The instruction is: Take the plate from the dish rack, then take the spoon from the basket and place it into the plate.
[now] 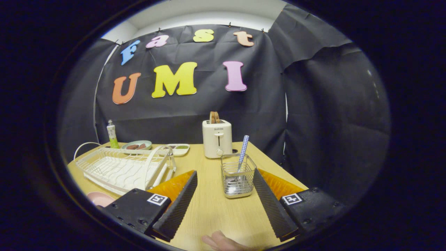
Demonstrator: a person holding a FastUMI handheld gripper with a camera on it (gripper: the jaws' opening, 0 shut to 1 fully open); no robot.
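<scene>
Now, with the pink plate already lying on the table outside the left finger, the gripper hangs spread and empty, the basket just ahead between its jaws, so I'd pinch the spoon at its checked handle.

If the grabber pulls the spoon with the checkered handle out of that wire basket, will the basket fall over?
Maybe a bit. The wire basket looks thin and light, so it could slide or tip if the spoon snags. The spoon leans loose against the rim, so it should probably lift out easily. Its narrow handle may twist between the open gripper fingers.
</scene>
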